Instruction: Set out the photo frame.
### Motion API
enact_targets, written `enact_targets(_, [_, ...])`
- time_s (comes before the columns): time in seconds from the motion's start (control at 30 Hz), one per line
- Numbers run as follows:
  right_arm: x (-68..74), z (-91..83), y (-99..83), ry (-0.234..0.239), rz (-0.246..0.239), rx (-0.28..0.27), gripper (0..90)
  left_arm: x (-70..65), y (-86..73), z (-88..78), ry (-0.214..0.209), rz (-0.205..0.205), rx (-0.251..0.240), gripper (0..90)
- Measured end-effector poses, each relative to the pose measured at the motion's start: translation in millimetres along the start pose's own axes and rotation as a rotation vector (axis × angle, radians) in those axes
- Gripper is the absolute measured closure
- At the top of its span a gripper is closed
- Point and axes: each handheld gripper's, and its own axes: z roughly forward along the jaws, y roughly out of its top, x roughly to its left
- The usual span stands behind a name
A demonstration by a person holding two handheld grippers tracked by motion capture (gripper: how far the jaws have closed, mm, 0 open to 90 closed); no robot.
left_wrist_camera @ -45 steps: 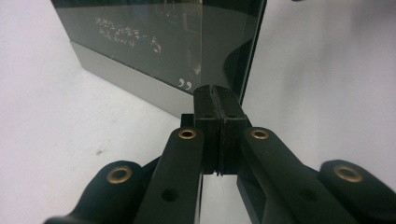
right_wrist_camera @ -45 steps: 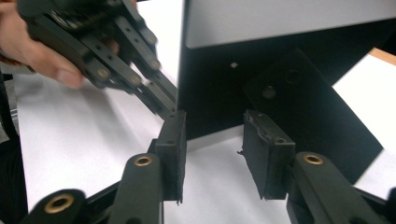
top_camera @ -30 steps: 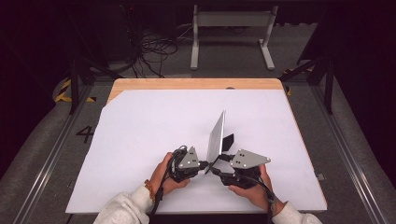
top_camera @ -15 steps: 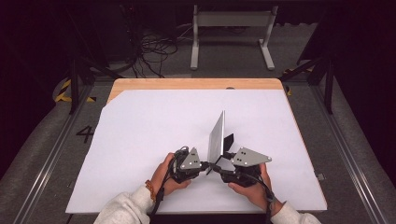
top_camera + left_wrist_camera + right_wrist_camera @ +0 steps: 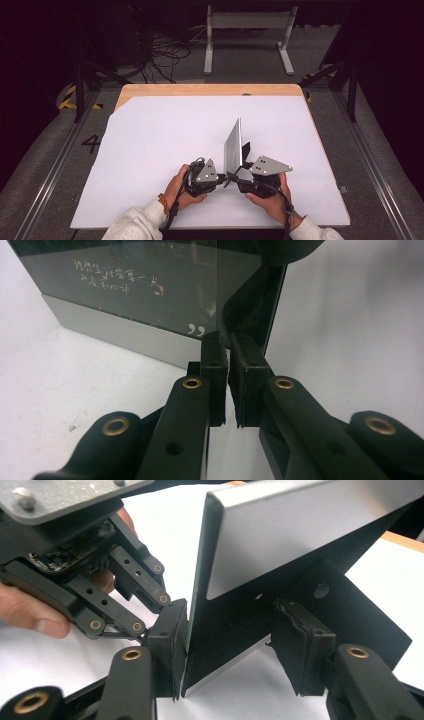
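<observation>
If the left gripper (image 5: 228,375), its jaws just easing open on the upright frame (image 5: 233,145) at 5 o'clock of table (image 5: 150,140) centre, slackens further, the frame could twist in the right gripper (image 5: 235,645) clamping frame and stand (image 5: 345,615).

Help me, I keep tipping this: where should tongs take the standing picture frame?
Pinch the picture frame at its thin near edge, low down, coming from the person's side, one pad on the glass front, one on the back. It stands upright, edge-on to that side, and its back stand splays out behind, crowding wider holds.
</observation>
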Motion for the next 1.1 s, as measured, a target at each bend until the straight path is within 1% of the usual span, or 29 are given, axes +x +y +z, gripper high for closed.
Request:
enact_targets(0.1, [0.3,-0.2,-0.5,-0.006,0.0,0.004,49.8,-0.1,-0.4,-0.4,-0.004,0.002,0.002,83.8])
enact_targets(0.17, [0.6,-0.4,-0.9,-0.002,0.001,0.004,52.3,0.3,-0.5,-0.4,-0.003,0.011,0.007,82.2])
enact_targets(0.23, [1.6,-0.3,-0.5,-0.005,-0.008,0.006,52.6,0.6,-0.9,-1.0,0.002,0.01,0.012,80.9])
enact_targets(0.27, [1.2,-0.2,-0.4,-0.001,-0.008,0.007,52.7,1.4,-1.0,-1.4,0.008,0.016,0.015,79.7])
enact_targets(0.3, [0.9,-0.2,-0.3,0.001,-0.01,0.008,52.8,2.2,-1.4,-2.1,0.017,0.014,0.021,78.6])
enact_targets(0.37, [-0.6,-0.4,-1.1,0.009,-0.001,0.005,53.8,4.9,-3.1,-4.6,0.019,-0.001,0.011,77.9])
enact_targets(0.43, [-1.7,-0.9,-1.8,0.015,0.006,0.006,55.1,7.6,-5.0,-9.2,0.03,-0.009,0.009,77.2])
enact_targets(0.5, [-3.1,-1.6,-2.7,0.021,0.011,0.005,56.2,10.8,-6.6,-13.6,0.044,-0.008,0.002,75.5])
enact_targets(0.57, [-4.3,-2.5,-3.0,0.024,0.011,0.005,57.2,13.3,-8.5,-17.5,0.06,-0.011,0.004,74.9])
enact_targets(0.7, [-9.2,-5.9,-4.3,0.034,0.012,0.01,59.7,18.1,-14.6,-26.5,0.073,-0.023,0.0,74.4])
enact_targets(0.77, [-11.3,-8.0,-5.7,0.034,0.005,0.008,60.9,20.6,-17.4,-31.6,0.08,-0.026,-0.002,74.1])
enact_targets(0.83, [-13.5,-9.8,-7.6,0.04,0.003,0.005,62.2,23.0,-20.4,-37.4,0.101,-0.033,-0.001,74.1])
enact_targets(1.03, [-13.8,-12.3,-9.2,0.029,-0.004,0.007,62.6,28.6,-27.3,-47.2,0.123,-0.052,-0.001,72.6])
enact_targets(1.1, [-12.8,-13.0,-9.1,0.015,-0.006,0.015,62.6,30.1,-30.5,-50.1,0.123,-0.06,0.003,72.0])
